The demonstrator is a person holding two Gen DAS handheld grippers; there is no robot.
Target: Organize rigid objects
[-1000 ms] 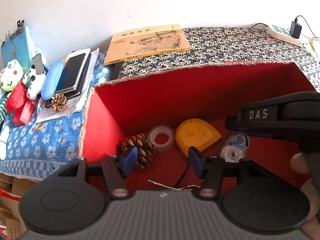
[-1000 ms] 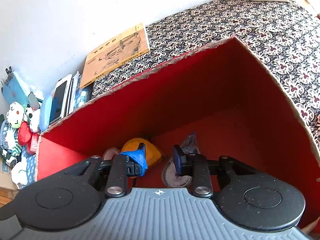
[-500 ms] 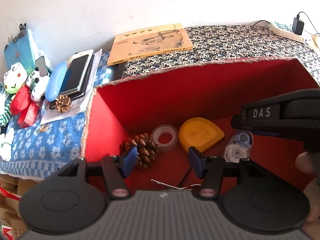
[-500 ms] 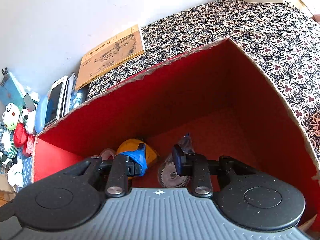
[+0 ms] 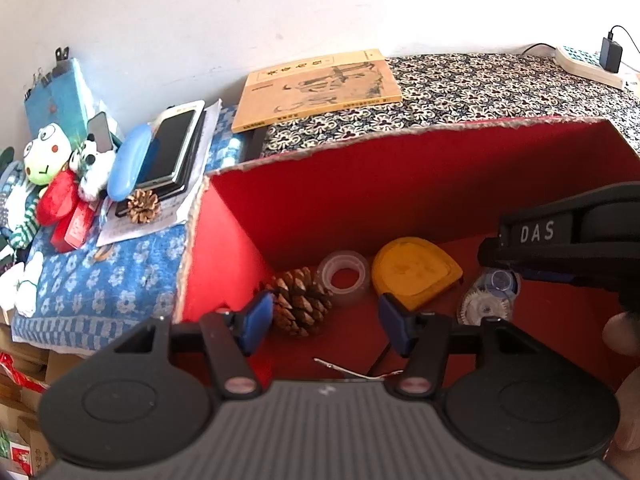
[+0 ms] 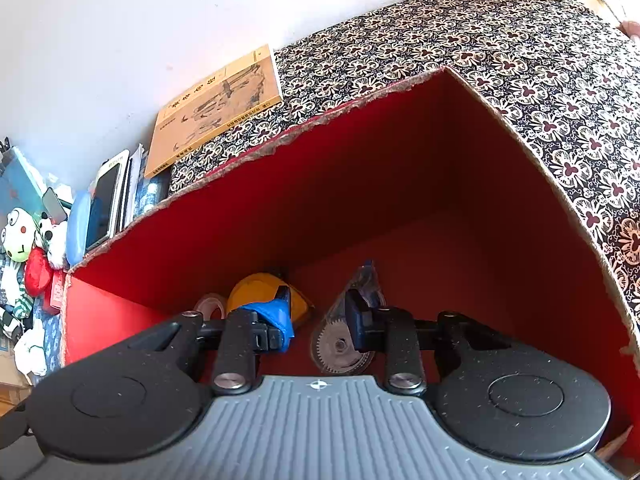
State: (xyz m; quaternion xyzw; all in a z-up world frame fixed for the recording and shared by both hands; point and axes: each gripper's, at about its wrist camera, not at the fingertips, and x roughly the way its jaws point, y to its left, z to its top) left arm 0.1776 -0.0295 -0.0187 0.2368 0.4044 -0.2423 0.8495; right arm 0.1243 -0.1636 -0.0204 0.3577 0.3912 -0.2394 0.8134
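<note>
While both hover over the red box | left tool released | right tool released, marked "DAS"

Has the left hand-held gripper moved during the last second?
Yes. The left hand-held gripper has shifted or turned slightly left: in its view the red box and pine cone now lie further right.

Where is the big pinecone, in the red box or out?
In. The big pinecone sits on the red box's floor beside the tape roll.
</note>
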